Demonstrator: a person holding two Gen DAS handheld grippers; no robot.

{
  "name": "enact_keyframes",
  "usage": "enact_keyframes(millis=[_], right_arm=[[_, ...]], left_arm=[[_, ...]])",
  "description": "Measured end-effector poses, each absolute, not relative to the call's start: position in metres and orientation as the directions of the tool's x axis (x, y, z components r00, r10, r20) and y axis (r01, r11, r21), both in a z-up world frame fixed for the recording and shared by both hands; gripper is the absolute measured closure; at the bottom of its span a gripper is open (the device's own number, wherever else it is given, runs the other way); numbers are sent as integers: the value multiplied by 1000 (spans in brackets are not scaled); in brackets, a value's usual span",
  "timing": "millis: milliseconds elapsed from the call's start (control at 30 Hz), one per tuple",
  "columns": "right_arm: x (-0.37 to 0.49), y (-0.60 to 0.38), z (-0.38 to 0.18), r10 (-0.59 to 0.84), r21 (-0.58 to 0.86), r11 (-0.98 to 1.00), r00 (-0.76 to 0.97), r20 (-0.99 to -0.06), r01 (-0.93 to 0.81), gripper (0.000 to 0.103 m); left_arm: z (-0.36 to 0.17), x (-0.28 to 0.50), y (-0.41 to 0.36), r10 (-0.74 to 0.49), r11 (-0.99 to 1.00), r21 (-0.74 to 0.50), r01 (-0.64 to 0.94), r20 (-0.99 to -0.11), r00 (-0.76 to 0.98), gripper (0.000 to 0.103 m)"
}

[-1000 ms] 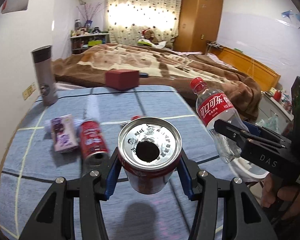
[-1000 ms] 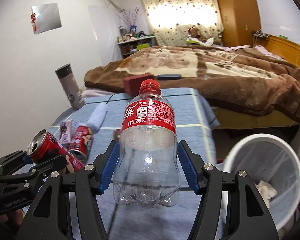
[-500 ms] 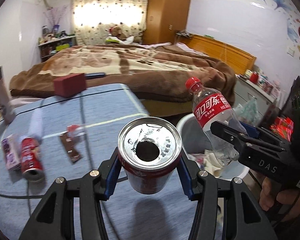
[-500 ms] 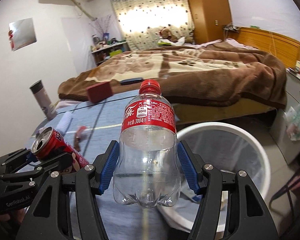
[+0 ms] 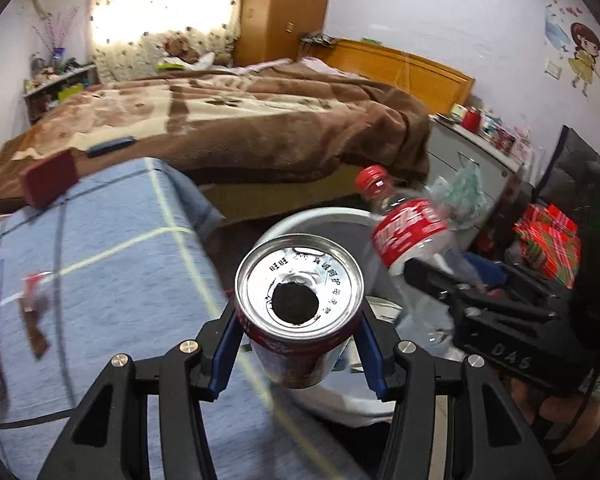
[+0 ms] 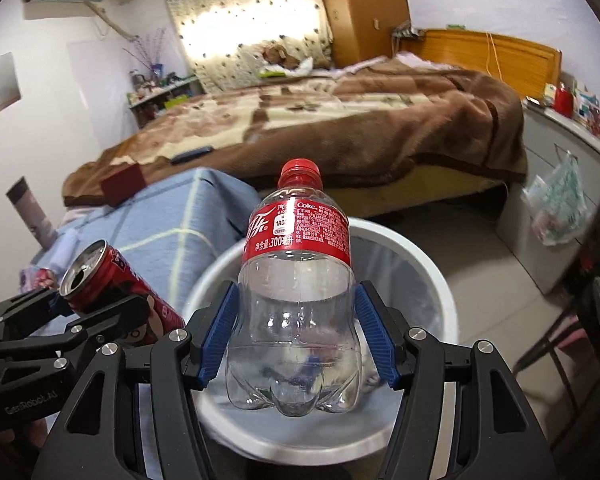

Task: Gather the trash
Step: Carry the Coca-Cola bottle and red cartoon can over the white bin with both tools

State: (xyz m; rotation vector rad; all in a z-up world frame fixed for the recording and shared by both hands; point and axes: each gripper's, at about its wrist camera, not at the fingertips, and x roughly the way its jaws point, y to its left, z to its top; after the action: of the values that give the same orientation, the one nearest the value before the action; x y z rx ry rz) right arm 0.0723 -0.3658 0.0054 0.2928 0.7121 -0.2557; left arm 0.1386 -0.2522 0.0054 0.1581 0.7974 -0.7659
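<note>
Two grips | left gripper (image 5: pixel 296 354) clamps red can (image 5: pixel 298 316) | right gripper (image 6: pixel 294 336) clamps clear bottle (image 6: pixel 294 300) | both over white bin (image 6: pixel 420 264) rim

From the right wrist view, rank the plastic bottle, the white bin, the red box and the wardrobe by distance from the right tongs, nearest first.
1. Plastic bottle: clamped between the right tongs.
2. White bin: just beyond and below the bottle, on the floor.
3. Red box: left, at the far end of the blue table.
4. Wardrobe: back wall, past the bed.
</note>
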Motion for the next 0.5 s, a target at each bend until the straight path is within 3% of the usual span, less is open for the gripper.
enact_keyframes(millis=[433,500], right_arm=[[69,-389,-21,-147,135,919,640,-754,370,41],[69,-390,-23,-162,116,919,630,-760,377,41]], left_arm=[[-12,142,-282,-576,693,-193,695,-727,372,47],[-11,138,-284,-567,693,-158,703,-722,397,39]])
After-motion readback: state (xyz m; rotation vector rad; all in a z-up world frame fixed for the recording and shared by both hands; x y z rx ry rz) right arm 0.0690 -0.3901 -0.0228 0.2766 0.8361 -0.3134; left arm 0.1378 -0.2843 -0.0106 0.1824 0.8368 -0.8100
